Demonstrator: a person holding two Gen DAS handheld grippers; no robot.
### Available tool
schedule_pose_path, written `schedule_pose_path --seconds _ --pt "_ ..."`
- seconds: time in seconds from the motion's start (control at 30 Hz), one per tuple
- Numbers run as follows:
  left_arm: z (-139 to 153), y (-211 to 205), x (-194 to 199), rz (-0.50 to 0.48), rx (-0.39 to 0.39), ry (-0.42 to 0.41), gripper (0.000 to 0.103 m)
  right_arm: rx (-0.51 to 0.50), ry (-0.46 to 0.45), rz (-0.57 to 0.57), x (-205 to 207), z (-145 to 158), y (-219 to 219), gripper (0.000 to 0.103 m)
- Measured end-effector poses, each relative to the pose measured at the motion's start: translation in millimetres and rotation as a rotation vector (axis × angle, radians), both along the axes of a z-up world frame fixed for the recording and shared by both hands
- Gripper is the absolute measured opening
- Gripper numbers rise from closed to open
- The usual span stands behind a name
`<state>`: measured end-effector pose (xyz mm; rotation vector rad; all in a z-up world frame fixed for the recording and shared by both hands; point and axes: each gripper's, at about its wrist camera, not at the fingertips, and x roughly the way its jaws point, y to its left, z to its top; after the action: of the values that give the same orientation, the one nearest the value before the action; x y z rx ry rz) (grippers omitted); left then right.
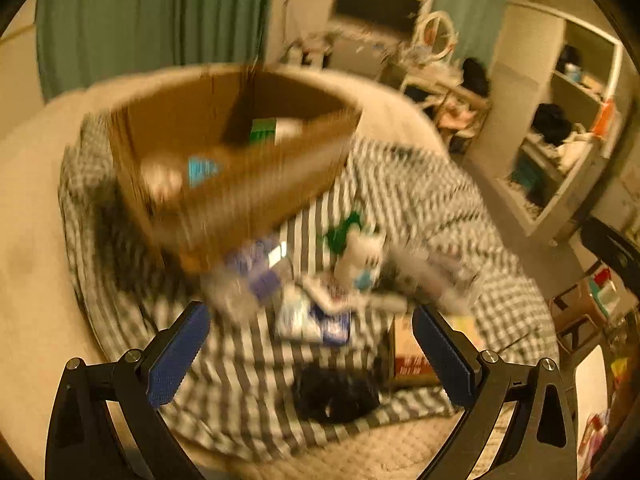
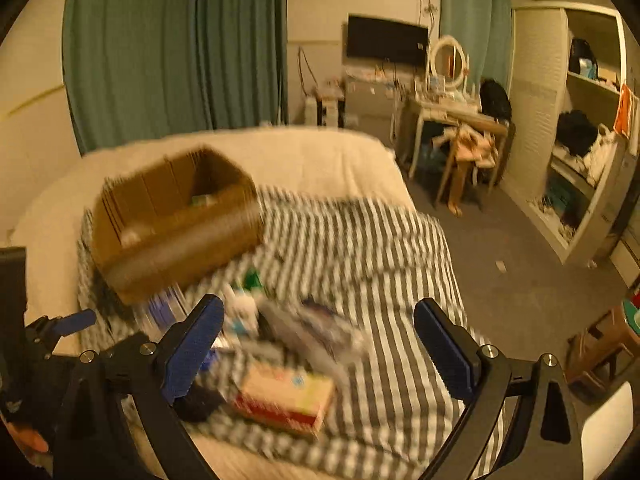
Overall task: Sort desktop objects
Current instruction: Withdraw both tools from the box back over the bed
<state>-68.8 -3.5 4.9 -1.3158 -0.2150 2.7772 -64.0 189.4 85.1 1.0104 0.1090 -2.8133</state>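
Two tongs: my left gripper (image 1: 312,354) and my right gripper (image 2: 318,346) both hung with blue pads spread wide apart, nothing between them.
Only in left view: a dark bundle (image 1: 336,396) on the striped cloth (image 1: 420,200), low between my fingers; something light blue (image 1: 200,170) inside the cardboard box (image 1: 224,168).
Only in right view: the wall screen (image 2: 386,42) sharp, an air unit above it, and my left tool (image 2: 48,336) at the lower left edge.
Hard to make out: motion blur smeared the heap of small packets (image 1: 316,296) in both views; I could not name most of them. A white bottle (image 1: 362,256) stood among them.
Task things: a red and cream carton (image 2: 286,398) lay between my right fingers, nearer the left pad; the box (image 2: 172,220) sat beyond the heap, to the left, on the cloth (image 2: 380,248).
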Motion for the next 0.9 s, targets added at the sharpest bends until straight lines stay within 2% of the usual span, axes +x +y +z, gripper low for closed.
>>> schedule_pose_path --seconds 0.1,0.2,0.27,0.3,0.37,0.4,0.47,0.53,0.57,0.6,0.63,0.7,0.73,0.77,0.83,0.9 --pt "-37 12 6 0.015 -0.005 -0.101 0.103 0.013 -0.045 -0.02 11 -33 13 0.096" --pt "-70 19 11 0.008 0.077 -0.199 0.103 -0.003 -0.095 -0.013 16 -64 20 0.096" --pt "-90 25 8 0.027 0.054 -0.288 0.103 -0.021 -0.128 -0.025 15 -81 23 0.096" --pt "-93 26 5 0.033 0.049 -0.309 0.103 -0.043 -0.151 -0.032 16 -90 26 0.096" --pt "-95 27 2 0.019 0.072 -0.281 0.103 -0.076 -0.172 -0.028 17 -103 24 0.096" --pt "-98 27 0 0.029 0.059 -0.28 0.103 -0.084 -0.18 -0.029 17 -109 25 0.096" --pt "-110 28 -6 0.058 0.057 -0.344 0.103 -0.098 -0.194 -0.042 14 -116 25 0.096" --pt "-115 30 -14 0.022 0.113 -0.38 0.1 -0.139 -0.225 -0.052 10 -123 26 0.096" --pt "-114 31 -17 0.01 0.116 -0.365 0.082 -0.149 -0.227 -0.048 8 -124 27 0.096" --pt "-115 33 -18 0.018 0.082 -0.354 0.075 -0.143 -0.22 -0.045 8 -124 26 0.096" --pt "-118 35 -20 0.025 0.05 -0.375 0.075 -0.133 -0.212 -0.048 8 -122 25 0.096" --pt "-115 36 -18 0.014 0.061 -0.367 0.075 -0.128 -0.212 -0.048 7 -120 23 0.096" --pt "-106 34 -13 0.0 0.091 -0.318 0.075 -0.132 -0.217 -0.038 7 -119 20 0.096" --pt "-101 34 -10 0.005 0.082 -0.28 0.075 -0.125 -0.219 -0.02 7 -119 15 0.096" --pt "-82 28 2 0.064 0.017 -0.17 0.075 -0.082 -0.207 0.002 7 -121 6 0.097" --pt "-72 18 9 0.104 0.052 -0.119 0.075 -0.052 -0.211 0.002 6 -126 -3 0.103"
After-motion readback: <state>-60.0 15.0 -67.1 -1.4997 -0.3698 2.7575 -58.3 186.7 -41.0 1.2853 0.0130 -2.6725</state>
